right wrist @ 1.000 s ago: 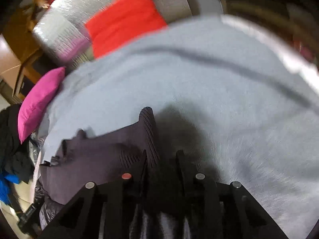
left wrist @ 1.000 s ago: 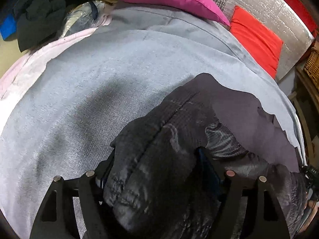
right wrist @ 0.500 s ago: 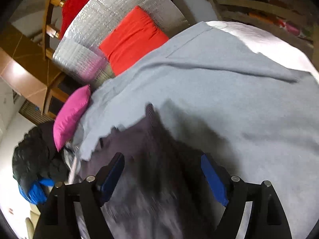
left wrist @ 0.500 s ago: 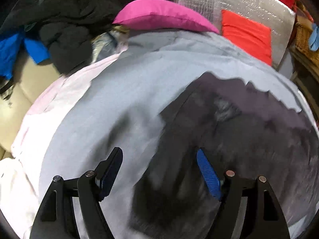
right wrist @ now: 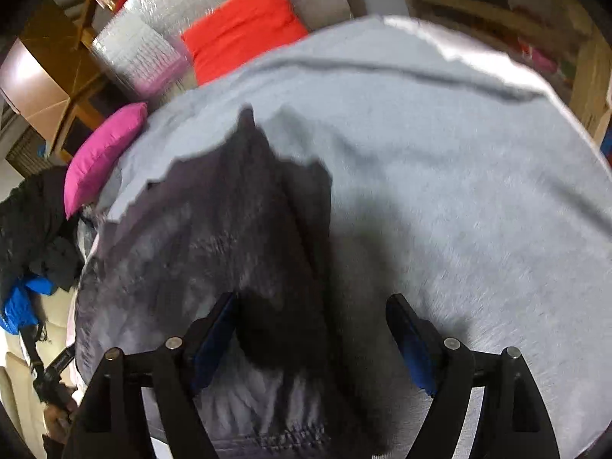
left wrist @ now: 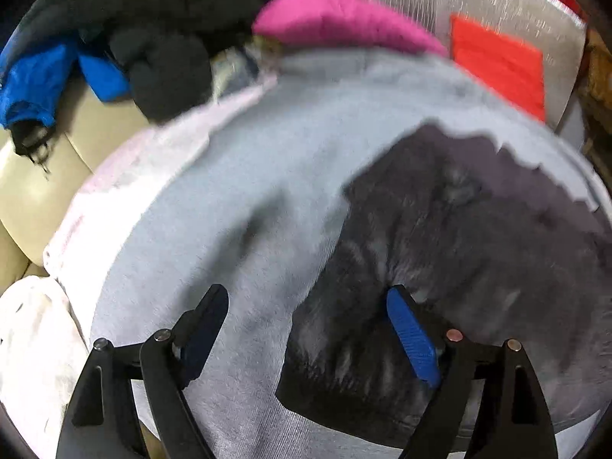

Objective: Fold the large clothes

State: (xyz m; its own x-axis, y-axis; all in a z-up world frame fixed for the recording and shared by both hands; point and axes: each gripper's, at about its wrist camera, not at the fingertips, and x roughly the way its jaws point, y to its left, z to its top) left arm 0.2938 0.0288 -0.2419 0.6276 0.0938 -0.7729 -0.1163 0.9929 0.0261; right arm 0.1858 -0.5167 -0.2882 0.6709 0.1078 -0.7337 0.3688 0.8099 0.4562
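Left wrist view: the left hand-held gripper stands spread, its jaws having just widened further, pinching nothing; a second ago they enclosed the dark grey knitted garment, which now lies flat on the pale grey bedspread. A magenta pillow lies beyond.

Right wrist view: the right hand-held gripper, nearly pressed together on the garment a second ago, now hangs spread above its edge.

Dark grey garment (pale grey blanket).
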